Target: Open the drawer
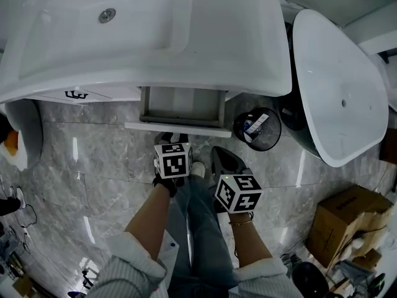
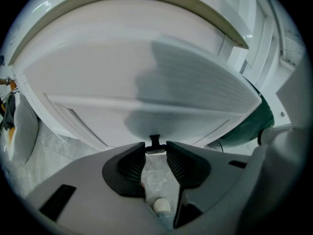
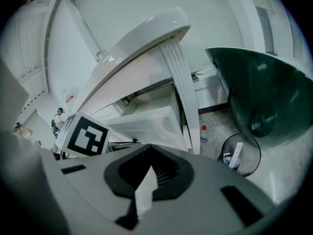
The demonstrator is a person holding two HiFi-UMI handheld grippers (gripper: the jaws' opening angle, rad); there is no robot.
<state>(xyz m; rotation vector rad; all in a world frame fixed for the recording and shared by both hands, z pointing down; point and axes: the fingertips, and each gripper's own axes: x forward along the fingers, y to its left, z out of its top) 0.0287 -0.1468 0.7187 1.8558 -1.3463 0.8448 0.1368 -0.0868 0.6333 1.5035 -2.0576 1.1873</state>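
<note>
While the drawer sits part-open under the sink, the left hand-held gripper pinches its small knob and the right hand-held gripper is closed and empty; drawer judged rigid and free-sliding, knob slippery.

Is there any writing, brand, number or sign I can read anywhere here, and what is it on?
No text here can be read.
Marker cubes: black-and-white square patterns, no letters.
Black mark on the vanity cabinet front: too small to read.
Packets in the waste bin: print blurred.
Bottle label: too small.
</note>
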